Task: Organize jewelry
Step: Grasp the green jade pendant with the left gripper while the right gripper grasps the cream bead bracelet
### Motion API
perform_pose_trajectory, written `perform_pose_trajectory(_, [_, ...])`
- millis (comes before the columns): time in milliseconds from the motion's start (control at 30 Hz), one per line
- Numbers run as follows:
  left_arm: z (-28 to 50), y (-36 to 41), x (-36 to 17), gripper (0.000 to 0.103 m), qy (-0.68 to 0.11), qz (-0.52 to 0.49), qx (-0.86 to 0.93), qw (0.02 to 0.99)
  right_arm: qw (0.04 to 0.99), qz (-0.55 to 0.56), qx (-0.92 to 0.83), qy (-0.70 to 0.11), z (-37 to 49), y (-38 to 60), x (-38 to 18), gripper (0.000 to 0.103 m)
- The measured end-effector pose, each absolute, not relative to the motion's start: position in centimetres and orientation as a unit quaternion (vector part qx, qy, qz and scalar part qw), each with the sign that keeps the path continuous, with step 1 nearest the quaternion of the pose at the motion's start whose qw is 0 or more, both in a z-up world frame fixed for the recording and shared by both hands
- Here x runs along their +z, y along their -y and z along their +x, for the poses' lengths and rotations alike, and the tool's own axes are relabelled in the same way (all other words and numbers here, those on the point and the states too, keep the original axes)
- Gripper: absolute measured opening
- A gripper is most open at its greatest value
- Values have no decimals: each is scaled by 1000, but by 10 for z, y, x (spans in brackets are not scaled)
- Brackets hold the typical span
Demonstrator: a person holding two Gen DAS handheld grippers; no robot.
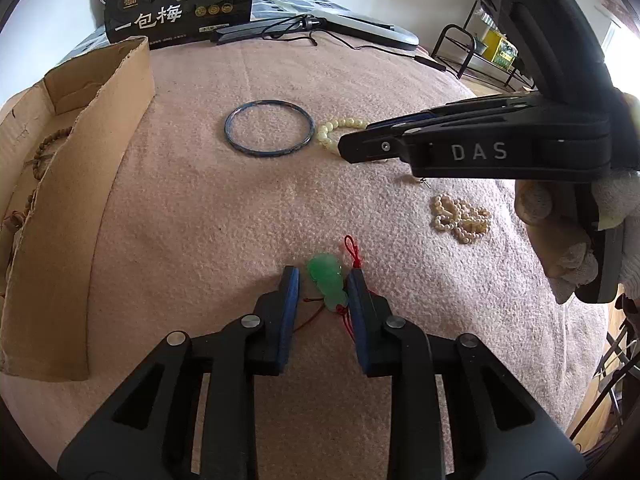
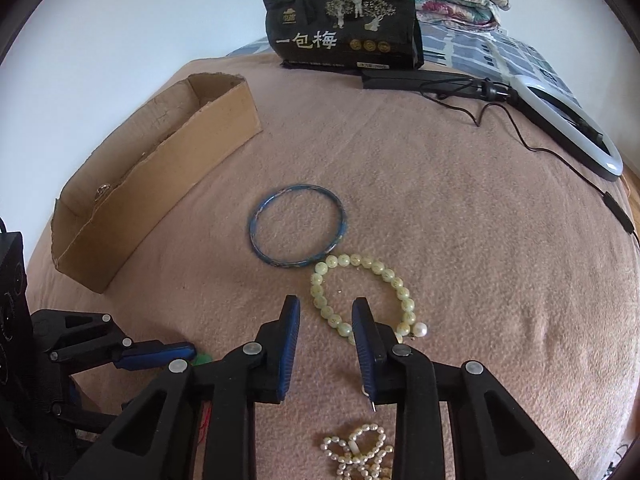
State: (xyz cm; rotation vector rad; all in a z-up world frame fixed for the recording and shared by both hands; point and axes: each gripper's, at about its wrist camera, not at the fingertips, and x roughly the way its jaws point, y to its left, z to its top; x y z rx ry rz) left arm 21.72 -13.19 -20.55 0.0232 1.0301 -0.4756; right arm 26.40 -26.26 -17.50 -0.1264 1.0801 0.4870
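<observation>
Two grippers: left gripper [image 1: 323, 280] spread wide around the green pendant [image 1: 327, 285]; right gripper [image 2: 326, 312] parted, nothing held, over the bead bracelet [image 2: 362, 296].
Blue bangle [image 2: 298, 226]: one, flat on the pink blanket [image 2: 460, 240], touching the bead bracelet.
Pearl strand [image 1: 460, 218]: one, heaped.
Cardboard box [image 1: 76, 208]: one, with one brown bead string [image 1: 40, 160] inside.
Black bag [image 2: 344, 24]: one, at the far edge.

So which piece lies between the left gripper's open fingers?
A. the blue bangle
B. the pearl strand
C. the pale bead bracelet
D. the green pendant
D: the left wrist view shows the green pendant on its red cord between the open fingers of the left gripper; the blue bangle lies farther off.
</observation>
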Motion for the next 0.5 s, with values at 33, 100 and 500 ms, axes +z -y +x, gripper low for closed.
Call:
perform_pose_trajectory(33, [218, 131, -206, 21, -488, 10, -224, 843, 826, -63, 230, -511, 265, 261, -177, 27])
perform_pose_trajectory(100, [219, 129, -207, 14, -488, 8, -216, 846, 822, -69, 232, -516, 268, 257, -180, 27])
perform_pose_trajectory(500, [213, 123, -204, 13, -484, 7, -222, 846, 806, -114, 230, -533, 275, 244, -191, 28])
